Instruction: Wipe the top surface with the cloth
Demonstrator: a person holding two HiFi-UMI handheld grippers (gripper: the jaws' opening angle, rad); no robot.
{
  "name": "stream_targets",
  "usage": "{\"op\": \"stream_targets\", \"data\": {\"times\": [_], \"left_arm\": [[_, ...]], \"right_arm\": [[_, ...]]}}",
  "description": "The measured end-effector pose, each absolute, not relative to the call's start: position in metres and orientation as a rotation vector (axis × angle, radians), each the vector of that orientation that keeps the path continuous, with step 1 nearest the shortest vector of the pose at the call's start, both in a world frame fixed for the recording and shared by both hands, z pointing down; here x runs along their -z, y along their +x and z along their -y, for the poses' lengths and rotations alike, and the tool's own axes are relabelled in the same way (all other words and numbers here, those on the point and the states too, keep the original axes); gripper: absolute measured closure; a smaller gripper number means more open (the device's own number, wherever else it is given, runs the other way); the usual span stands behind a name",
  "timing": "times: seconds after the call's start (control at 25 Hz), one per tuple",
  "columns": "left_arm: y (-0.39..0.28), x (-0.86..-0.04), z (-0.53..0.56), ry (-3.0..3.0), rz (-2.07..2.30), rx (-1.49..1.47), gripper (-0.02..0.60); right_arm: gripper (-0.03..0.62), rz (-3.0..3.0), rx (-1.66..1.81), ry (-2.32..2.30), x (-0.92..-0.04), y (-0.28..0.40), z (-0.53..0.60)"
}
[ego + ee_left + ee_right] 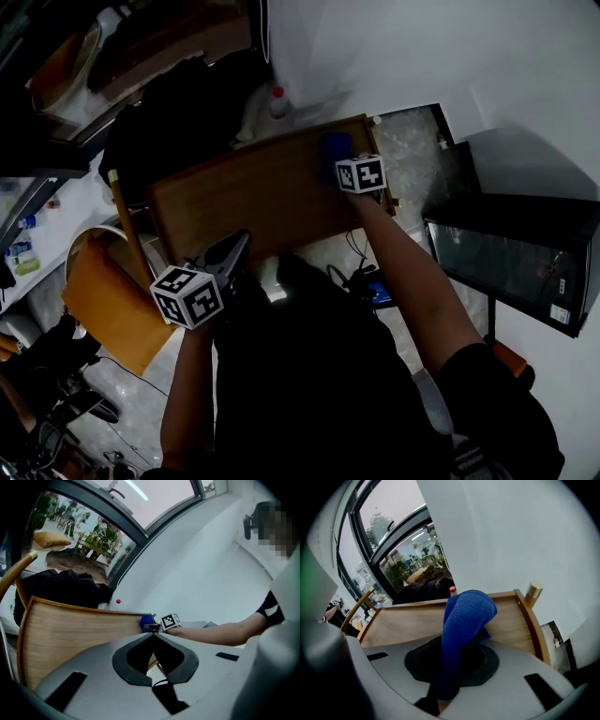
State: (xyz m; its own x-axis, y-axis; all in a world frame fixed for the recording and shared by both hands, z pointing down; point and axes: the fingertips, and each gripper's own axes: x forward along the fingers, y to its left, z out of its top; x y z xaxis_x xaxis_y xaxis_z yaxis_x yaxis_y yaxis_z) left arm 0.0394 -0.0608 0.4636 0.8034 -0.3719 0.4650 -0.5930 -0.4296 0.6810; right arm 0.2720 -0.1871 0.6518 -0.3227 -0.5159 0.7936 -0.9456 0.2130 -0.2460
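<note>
Right gripper view, centre frame: right gripper point(461, 643) pinches blue cloth point(466, 613) against wooden top point(405, 620); left gripper point(153, 637) pressed together, empty.

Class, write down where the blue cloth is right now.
In the right gripper view the cloth is clamped in the right tool, over the wooden top near its right edge and the brass knob.
</note>
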Motion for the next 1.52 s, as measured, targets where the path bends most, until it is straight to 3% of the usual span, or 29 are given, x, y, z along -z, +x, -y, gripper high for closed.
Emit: {"op": "stream_targets", "data": {"times": [0.8,1.08,1.2,1.52], "left_arm": [[0.02,-0.466,0.057,2.026,0.748,-0.247,0.571],[-0.019,-0.462,0.045,2.011,0.79,-0.213,0.571],[-0.047,-0.457,0.044,2.006,0.822,-0.185,0.571],[-0.124,-0.451,0.036,1.994,0.879,-0.141,0.571]], "right_arm": [[0.534,1.596,-0.991,1.548,-0.646,0.372,0.192],[0.534,1.501,-0.979,1.661,-0.639,0.372,0.19],[0.534,1.653,-0.958,1.642,-0.618,0.321,0.195],[0.534,2.226,-1.047,1.144,-0.581,0.037,0.175]]}}
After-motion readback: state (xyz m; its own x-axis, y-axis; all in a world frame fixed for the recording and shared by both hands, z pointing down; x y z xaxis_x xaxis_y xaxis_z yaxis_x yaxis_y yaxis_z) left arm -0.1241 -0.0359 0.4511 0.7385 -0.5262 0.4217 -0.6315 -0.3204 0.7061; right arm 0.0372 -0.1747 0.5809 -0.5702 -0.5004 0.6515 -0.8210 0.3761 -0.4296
